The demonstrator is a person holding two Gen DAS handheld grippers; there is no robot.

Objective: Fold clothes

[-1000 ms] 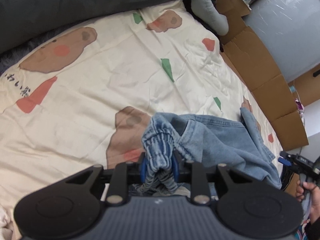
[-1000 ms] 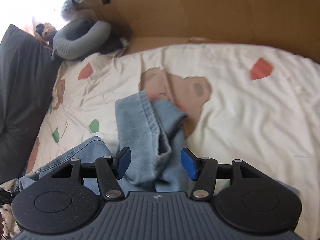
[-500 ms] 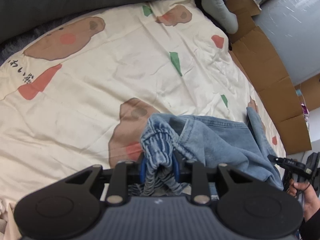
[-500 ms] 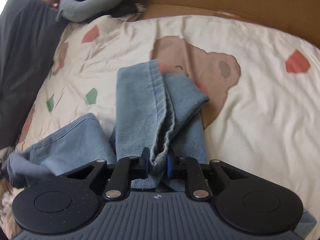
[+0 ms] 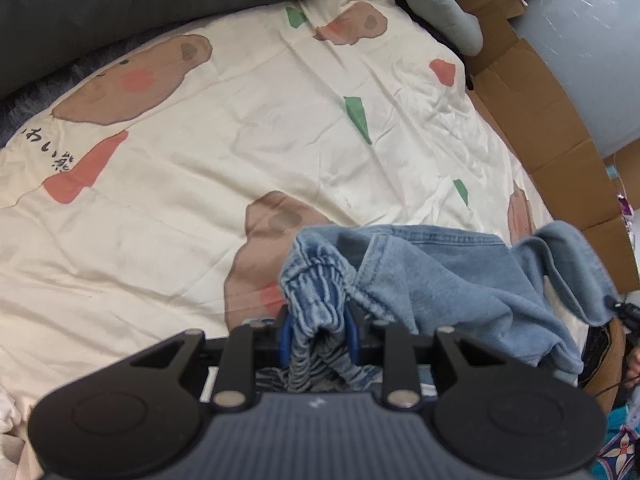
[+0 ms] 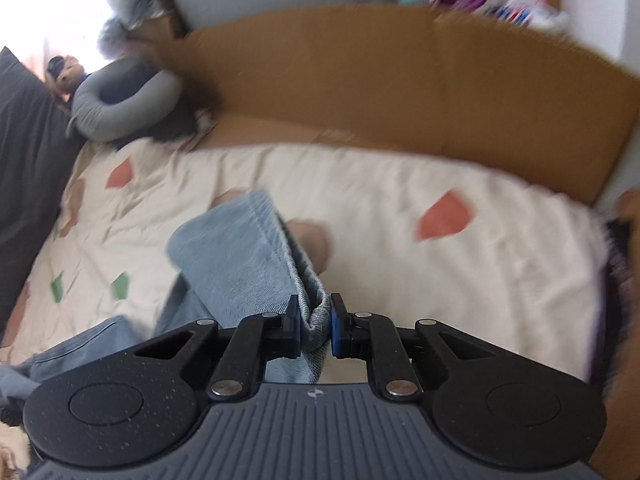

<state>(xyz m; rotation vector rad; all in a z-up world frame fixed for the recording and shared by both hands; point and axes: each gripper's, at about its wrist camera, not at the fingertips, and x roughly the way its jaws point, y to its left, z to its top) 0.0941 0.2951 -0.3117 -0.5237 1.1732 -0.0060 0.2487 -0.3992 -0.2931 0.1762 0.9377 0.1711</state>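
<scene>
Jeans (image 5: 460, 280), one pair, left gripper (image 5: 318, 334) clamping waistband, right gripper (image 6: 314, 326) just closed on hem.

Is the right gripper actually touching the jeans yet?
Touching. In the right wrist view the right gripper has just been closing, and its blue pads pinch a fold of the jeans between them.

The left gripper (image 5: 318, 338) has a dark grey ribbed housing flanked by two round black discs, with black angled link arms pinned by silver screws leading to blue pads. The right gripper (image 6: 315, 330) is built the same, its black discs speckled pale, a small cross mark behind the jaws.
</scene>
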